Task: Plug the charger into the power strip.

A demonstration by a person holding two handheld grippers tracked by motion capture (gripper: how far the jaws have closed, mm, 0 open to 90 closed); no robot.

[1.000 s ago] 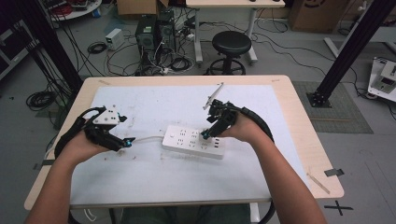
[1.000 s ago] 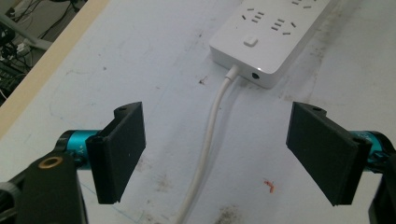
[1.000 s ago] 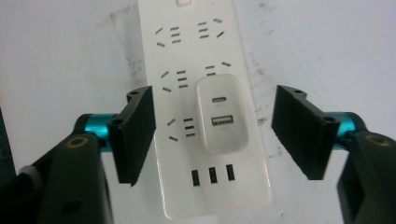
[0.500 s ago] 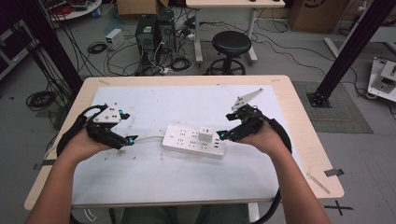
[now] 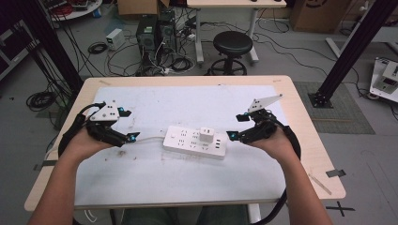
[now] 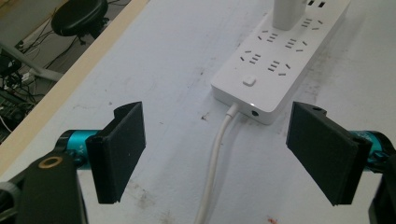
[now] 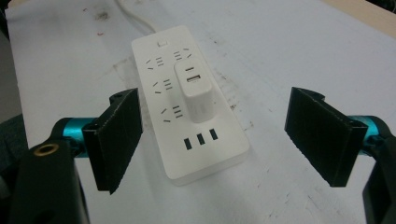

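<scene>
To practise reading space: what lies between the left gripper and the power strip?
In the high view, the strip's white cable on the table, running from left gripper to power strip.

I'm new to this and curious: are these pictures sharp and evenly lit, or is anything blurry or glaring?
High view: dim, slightly soft, no glare on the power strip. Left gripper view: strip sharp, near black jaws softer. Right gripper view: white charger bright but readable, corners darker.

A white sheet (image 5: 187, 108) is spread over the wooden table (image 5: 309, 140), stained near the middle; a black round stool (image 5: 233, 44) is placed on the floor beyond the far edge; a computer tower (image 5: 146, 32) is set to its left among tangled cables (image 5: 98, 47); a black frame post (image 5: 349, 49) is seen at the far right; tape marks (image 5: 339, 173) are stuck by the near right corner.
</scene>
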